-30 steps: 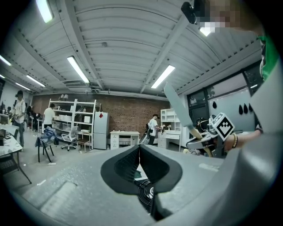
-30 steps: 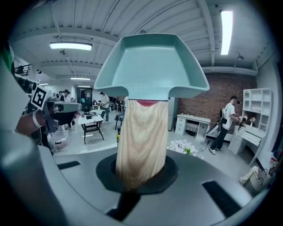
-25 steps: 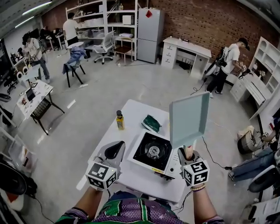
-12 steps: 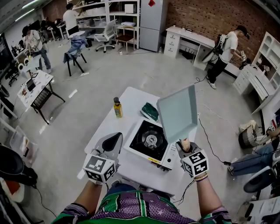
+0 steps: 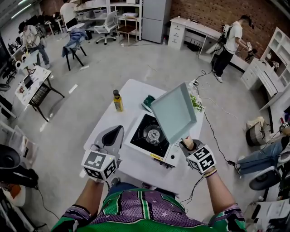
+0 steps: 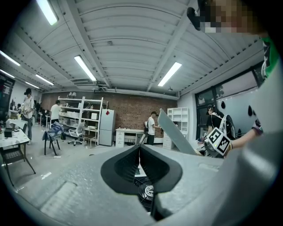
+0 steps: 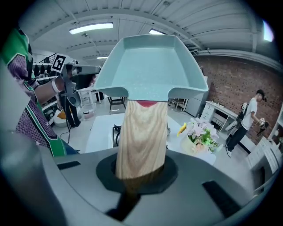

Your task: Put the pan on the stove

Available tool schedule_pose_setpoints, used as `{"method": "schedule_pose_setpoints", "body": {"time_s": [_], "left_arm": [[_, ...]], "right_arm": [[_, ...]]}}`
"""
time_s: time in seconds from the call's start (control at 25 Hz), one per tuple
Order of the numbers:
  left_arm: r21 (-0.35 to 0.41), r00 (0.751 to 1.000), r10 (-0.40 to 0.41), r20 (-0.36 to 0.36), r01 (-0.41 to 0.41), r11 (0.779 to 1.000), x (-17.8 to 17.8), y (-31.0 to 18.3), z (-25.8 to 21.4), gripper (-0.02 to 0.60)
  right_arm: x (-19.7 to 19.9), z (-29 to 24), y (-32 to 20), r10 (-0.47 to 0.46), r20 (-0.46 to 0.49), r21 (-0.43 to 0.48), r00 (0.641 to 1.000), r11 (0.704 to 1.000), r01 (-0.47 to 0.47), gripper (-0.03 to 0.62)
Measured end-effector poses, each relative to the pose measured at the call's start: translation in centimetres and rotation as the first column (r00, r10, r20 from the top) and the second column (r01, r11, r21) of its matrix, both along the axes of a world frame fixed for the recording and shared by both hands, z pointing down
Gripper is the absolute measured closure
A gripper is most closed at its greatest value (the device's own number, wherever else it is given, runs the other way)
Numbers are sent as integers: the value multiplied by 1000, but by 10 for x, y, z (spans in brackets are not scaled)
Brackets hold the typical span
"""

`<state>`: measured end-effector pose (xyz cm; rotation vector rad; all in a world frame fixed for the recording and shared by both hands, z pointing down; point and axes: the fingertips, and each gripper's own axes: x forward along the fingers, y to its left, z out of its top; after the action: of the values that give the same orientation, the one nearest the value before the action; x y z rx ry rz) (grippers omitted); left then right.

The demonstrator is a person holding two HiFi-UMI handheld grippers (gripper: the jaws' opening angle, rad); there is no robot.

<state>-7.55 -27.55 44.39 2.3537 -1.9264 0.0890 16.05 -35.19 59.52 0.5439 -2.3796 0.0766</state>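
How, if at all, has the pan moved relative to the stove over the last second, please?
Yes. The pan has tipped down and leftward, from standing upright by the right edge of the stove to leaning over its right half.

A white counter (image 5: 132, 89) carried a yellow bottle with a dark cap (image 5: 118, 100), upright near its left edge. A dark green packet (image 5: 147, 102) lay by the far edge, and a bunch of pale flowers (image 5: 196, 103) sat at the right edge. A cable (image 5: 213, 138) trailed over the floor to the right of the counter. Farther off, a grey fridge (image 5: 156, 18) and a white desk (image 5: 190, 28) stood against a brick wall (image 5: 206, 11), with a person (image 5: 229, 43) standing beside the desk.
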Motion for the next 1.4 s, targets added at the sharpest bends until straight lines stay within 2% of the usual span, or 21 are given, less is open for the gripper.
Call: {"method": "schedule_pose_setpoints", "body": {"time_s": [0.16, 0.48, 0.68, 0.92, 1.12, 1.4], "left_arm": [[15, 1000, -5, 2, 5, 1000, -1, -7, -6, 563], [8, 1000, -9, -11, 9, 1000, 0, -5, -5, 563], [10, 999, -17, -34, 17, 1000, -3, -4, -8, 563], [7, 999, -26, -45, 26, 1000, -6, -5, -8, 563], [4, 998, -32, -44, 33, 999, -9, -8, -4, 563], [-3, 999, -36, -41, 35, 999, -10, -11, -2, 563]], "right_arm": [[-1, 17, -3, -30, -20, -21, 999, 999, 30, 592], [6, 58, -8, -123, -124, -79, 985, 990, 114, 592], [8, 81, -11, -189, -196, -124, 962, 978, 167, 592], [5, 101, -14, -248, -239, -171, 939, 962, 211, 591], [5, 117, -16, -312, -286, -212, 906, 943, 258, 591], [11, 133, -18, -361, -346, -268, 866, 923, 278, 591]]}}
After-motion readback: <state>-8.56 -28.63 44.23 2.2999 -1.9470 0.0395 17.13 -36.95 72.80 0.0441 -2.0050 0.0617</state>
